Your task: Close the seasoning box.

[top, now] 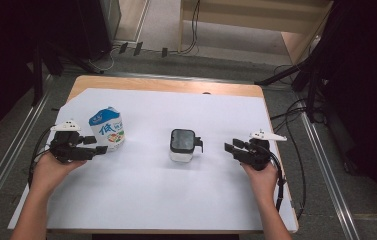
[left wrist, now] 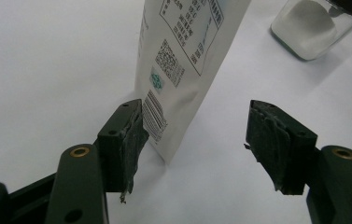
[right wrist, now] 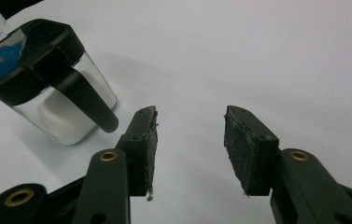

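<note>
High view: left gripper (top: 97, 145) sits spread at the milk carton (top: 108, 128), left of centre; right gripper (top: 230, 148) gapes empty beside the jar (top: 182, 145). Left gripper view: carton top centre, its corner between the jaws, left pad (left wrist: 134, 140) just alongside. Right gripper view: jar upper left.

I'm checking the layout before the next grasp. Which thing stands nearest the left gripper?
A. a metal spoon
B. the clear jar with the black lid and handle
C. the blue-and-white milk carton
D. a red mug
C: in the high view the blue-and-white milk carton stands right beside the left gripper, and in the left gripper view its corner sits just ahead of the open jaws.
</note>
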The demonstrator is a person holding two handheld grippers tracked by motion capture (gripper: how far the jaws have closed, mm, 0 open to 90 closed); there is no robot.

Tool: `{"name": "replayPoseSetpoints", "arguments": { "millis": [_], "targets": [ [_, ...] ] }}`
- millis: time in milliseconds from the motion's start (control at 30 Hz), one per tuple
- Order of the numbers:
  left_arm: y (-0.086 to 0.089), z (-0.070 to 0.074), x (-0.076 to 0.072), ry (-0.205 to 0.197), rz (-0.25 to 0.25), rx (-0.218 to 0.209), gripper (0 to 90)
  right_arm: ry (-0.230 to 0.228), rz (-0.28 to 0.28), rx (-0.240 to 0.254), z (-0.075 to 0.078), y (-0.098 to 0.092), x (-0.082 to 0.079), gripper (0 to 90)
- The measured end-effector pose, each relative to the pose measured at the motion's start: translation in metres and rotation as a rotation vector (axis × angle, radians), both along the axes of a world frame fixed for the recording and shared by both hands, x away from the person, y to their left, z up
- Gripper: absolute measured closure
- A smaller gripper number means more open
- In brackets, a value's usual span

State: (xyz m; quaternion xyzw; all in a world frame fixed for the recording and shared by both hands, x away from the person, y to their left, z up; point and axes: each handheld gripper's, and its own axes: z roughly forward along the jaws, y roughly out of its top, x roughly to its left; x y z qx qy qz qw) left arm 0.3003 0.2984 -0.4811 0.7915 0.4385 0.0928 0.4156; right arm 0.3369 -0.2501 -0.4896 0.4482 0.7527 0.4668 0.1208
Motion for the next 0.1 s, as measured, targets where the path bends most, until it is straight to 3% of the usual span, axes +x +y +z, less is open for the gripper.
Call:
{"name": "replayPoseSetpoints", "arguments": {
  "millis": [100],
  "targets": [
    [0.0007, -0.0002, 0.0002, 0.0, 0.0, 0.0, 37.6, 0.001, -0.001, 0.003, -0.0009, 0.0001, 0.0008, 54.1]
  ]
}}
